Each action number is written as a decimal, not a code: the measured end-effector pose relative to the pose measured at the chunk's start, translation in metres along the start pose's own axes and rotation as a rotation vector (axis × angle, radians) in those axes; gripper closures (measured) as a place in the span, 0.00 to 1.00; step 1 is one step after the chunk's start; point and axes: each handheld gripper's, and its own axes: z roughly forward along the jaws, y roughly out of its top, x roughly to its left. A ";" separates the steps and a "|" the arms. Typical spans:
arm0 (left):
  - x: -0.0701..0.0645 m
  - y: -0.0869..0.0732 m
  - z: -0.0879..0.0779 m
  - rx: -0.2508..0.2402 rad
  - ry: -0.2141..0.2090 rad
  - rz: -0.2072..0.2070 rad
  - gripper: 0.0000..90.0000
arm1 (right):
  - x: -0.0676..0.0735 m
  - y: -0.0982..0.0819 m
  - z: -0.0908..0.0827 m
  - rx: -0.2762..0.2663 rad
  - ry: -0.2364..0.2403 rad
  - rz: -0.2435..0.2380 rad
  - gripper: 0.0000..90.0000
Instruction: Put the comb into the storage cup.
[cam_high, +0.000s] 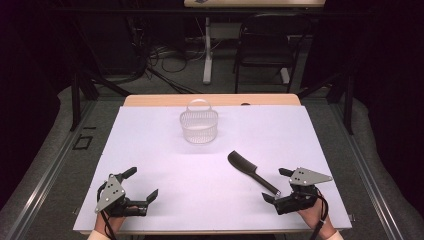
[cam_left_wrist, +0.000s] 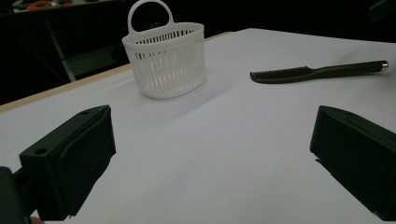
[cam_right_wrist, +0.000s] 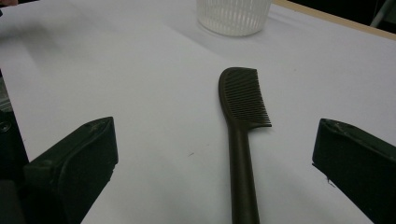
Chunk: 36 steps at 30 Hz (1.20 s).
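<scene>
**Comb lies flat as right gripper lines up on its handle**

A black comb (cam_high: 251, 171) lies flat on the white table (cam_high: 165, 150), its handle end pointing toward the right gripper (cam_high: 280, 185), whose jaws stand wide apart and hold nothing. In the right gripper view the handle runs up between the two jaws, off-centre toward the right one, teeth at the far end. The left gripper (cam_high: 141, 183) rests near the front left of the table, jaws also wide and empty, well apart from the comb. A white basket (cam_high: 199, 125) stands upright toward the back of the table, beyond the comb's toothed end.

The risk, as it looks from here, is the thin handle lying tight against the sheet: jaws closing too high would likely pinch air or skid the comb forward, and jaws coming down too hard could jam on the table. A grip taken at the very tip may let the toothed end droop and swing. If the comb is bound for the basket, a loose hold could knock the light basket over by its rim or handle.
</scene>
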 end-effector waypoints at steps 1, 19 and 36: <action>0.000 0.000 0.000 0.000 0.000 0.000 0.00 | 0.000 0.000 0.000 0.000 0.000 0.000 0.00; -0.001 0.000 0.001 0.002 -0.003 0.005 0.00 | 0.002 0.007 0.024 0.168 0.029 -0.004 0.00; -0.001 0.000 0.001 0.004 -0.002 0.005 0.00 | 0.001 0.013 0.045 0.316 0.026 0.003 0.00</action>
